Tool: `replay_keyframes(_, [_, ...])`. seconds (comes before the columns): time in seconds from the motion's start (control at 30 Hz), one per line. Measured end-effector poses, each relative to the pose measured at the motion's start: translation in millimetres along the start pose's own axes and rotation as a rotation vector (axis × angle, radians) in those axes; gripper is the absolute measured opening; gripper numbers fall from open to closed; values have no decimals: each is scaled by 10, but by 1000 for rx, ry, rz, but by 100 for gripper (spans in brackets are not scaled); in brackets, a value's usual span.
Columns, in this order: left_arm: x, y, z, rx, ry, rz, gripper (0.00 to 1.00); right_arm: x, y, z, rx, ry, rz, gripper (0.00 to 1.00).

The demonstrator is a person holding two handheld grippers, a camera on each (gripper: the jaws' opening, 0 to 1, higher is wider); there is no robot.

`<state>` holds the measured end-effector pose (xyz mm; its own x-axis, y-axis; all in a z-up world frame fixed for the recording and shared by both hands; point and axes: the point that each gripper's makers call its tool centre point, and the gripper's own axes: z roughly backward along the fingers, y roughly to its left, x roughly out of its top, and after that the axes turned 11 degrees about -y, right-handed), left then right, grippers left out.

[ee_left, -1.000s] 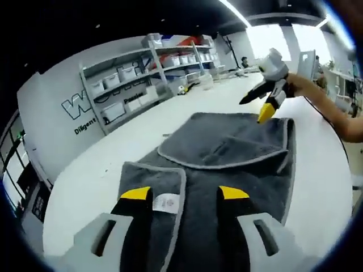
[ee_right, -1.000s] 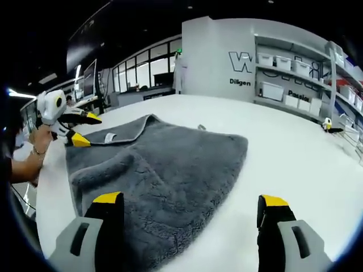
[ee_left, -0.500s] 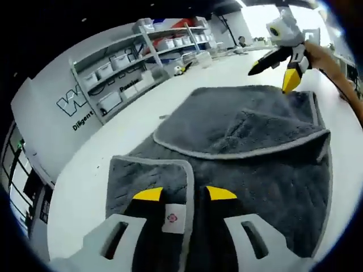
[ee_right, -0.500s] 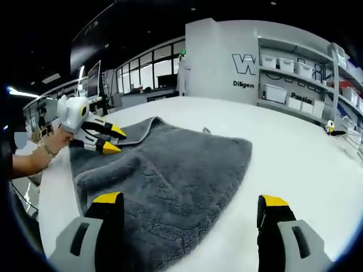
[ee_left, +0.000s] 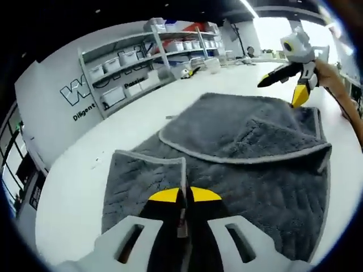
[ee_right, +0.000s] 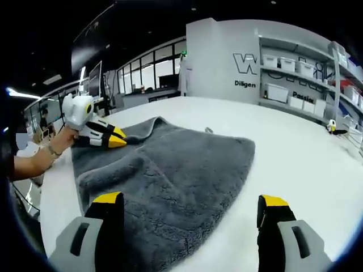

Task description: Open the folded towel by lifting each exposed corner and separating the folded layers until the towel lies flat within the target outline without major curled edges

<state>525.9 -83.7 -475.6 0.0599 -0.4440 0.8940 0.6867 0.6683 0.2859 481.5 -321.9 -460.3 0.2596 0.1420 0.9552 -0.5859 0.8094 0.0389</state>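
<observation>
In the left gripper view my left gripper [ee_left: 185, 196] has its yellow-tipped jaws pinched together on the grey-bound edge of a folded flap of the dark grey plush towel [ee_left: 244, 164], low in the frame's centre. The towel lies partly folded on the white table [ee_left: 79, 175]. My right gripper [ee_right: 190, 205] hangs with its jaws wide apart over the towel's near edge at the bottom of its view, holding nothing.
</observation>
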Motion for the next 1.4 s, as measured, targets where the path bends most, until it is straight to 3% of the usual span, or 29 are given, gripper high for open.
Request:
replay_keyframes(0.17, [60, 141, 114, 31, -23, -3, 3, -3, 1, -3, 1, 1, -3, 99])
replay_keyframes(0.27, [91, 355, 233, 100, -18, -51, 3, -18, 5, -2, 2, 6, -4, 99])
replay_keyframes(0.4, [95, 613, 386, 158, -27, -20, 3, -19, 7, 1, 2, 5, -7, 99])
replay_keyframes(0.5, [57, 900, 542, 242, -11, -49, 3, -15, -25, -2, -2, 8, -7, 99])
replay_keyframes(0.73, [-79, 1373, 747, 345, 14, -59, 3, -35, -15, 3, -1, 13, -9, 99])
replay_keyframes(0.93, [-158, 1841, 875, 453, 61, -160, 2, -42, -25, 17, -9, 9, -18, 99])
replay_keyframes(1.07, [-201, 1976, 856, 459, 66, -165, 2, -45, -20, 26, -10, 8, -19, 99])
replay_keyframes(1.4, [-492, 2237, 594, 440, 171, -255, 3, -79, -9, 20, -7, 18, -18, 99])
